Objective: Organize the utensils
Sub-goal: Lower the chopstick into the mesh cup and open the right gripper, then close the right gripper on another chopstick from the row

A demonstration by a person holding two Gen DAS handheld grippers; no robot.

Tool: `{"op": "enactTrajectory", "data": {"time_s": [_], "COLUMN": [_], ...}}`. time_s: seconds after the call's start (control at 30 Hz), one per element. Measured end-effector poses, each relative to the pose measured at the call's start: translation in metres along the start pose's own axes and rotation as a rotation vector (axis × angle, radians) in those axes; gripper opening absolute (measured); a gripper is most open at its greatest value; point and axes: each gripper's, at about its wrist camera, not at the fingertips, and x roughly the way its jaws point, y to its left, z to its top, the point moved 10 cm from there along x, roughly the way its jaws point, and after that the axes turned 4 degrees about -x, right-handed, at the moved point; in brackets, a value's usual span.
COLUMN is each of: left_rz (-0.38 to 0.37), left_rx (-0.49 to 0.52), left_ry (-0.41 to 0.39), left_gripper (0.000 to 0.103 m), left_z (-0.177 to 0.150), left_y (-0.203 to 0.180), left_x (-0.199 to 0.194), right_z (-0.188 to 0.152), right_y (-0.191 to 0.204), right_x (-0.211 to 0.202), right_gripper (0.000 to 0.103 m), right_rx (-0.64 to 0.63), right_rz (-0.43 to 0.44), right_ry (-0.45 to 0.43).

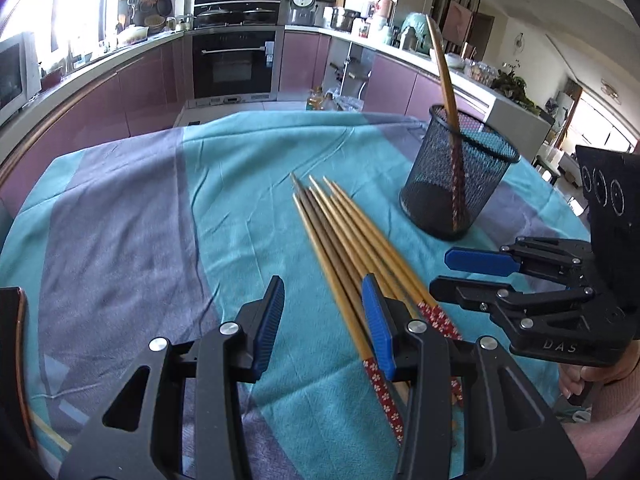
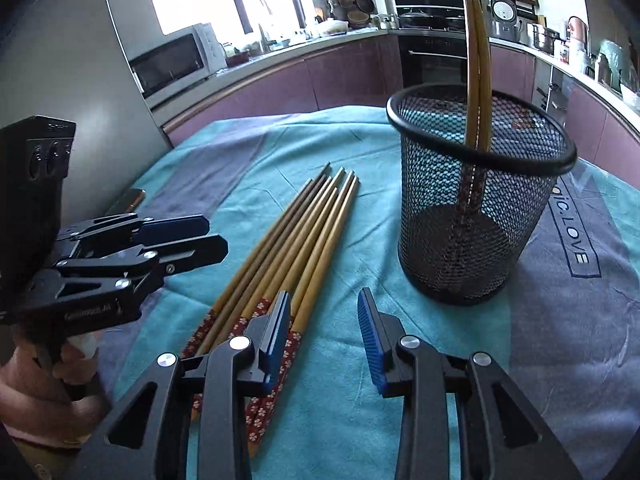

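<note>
The left gripper [image 1: 324,316] and right gripper [image 2: 324,332] hover with jaws apart, clamping nothing, possibly just above the bundle of bamboo chopsticks with red floral handles [image 1: 352,248] on the teal-and-purple-clothed surface [image 1: 140,220]. Beyond stands the black wire-mesh cup [image 2: 476,200], holding two upright chopsticks [image 2: 476,60].
</note>
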Motion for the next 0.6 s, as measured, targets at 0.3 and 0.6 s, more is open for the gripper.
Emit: {"op": "enactTrajectory", "data": {"time_s": [0.3, 0.6], "left_rz": [0.016, 0.021], "left_rx": [0.025, 0.023], "left_ry": [0.029, 0.056], "left_gripper": [0.039, 0.039], "left_z": [-0.008, -0.013], "left_y": [-0.003, 0.000], "left_x": [0.014, 0.024], "right_z": [0.001, 0.001], "right_y": [0.001, 0.001], "right_x": [0.011, 0.016], "right_gripper": [0.030, 0.030], "right_rx": [0.004, -0.002], "right_rz": [-0.024, -0.055], "right_ry": [0.010, 0.014]}}
